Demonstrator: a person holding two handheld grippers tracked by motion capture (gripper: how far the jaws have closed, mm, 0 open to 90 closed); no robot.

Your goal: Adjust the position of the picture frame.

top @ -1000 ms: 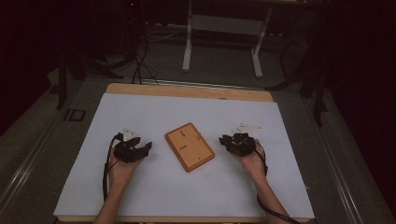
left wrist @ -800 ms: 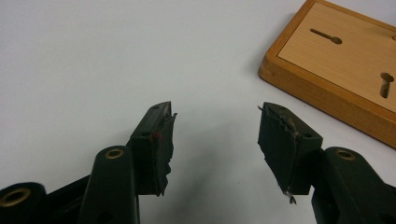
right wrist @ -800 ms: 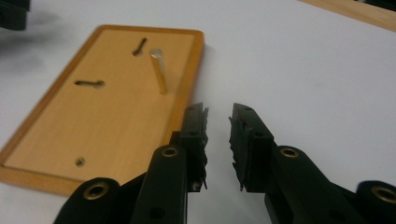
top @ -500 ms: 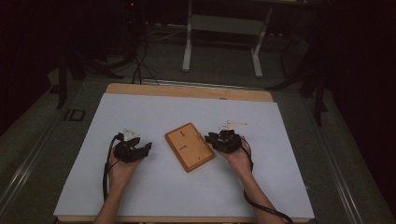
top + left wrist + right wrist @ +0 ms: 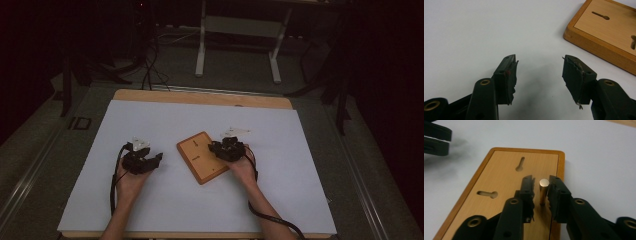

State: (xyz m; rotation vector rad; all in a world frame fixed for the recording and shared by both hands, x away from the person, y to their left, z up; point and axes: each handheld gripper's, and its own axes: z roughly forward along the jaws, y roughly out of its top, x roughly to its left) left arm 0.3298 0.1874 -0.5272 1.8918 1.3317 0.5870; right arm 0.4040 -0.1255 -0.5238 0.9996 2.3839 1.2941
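Jaws of right gripper (image 5: 541, 191) just closing around upright brass peg (image 5: 543, 190) on wooden board (image 5: 499, 182); left gripper (image 5: 539, 72) wide open, empty.

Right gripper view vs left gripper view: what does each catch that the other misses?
In the right gripper view: a brass-coloured metal pin standing upright on the wooden board, between the right gripper jaws, which have just been closing; whether the pads press on it is unclear. The board's far rounded corners show, and the other gripper sits top left.

In the left gripper view: the left gripper with jaws wide open, nothing between them, over bare white sheet; the board's near corner and thick side edge.

Both: the wooden board with its keyhole slots, on the white sheet.
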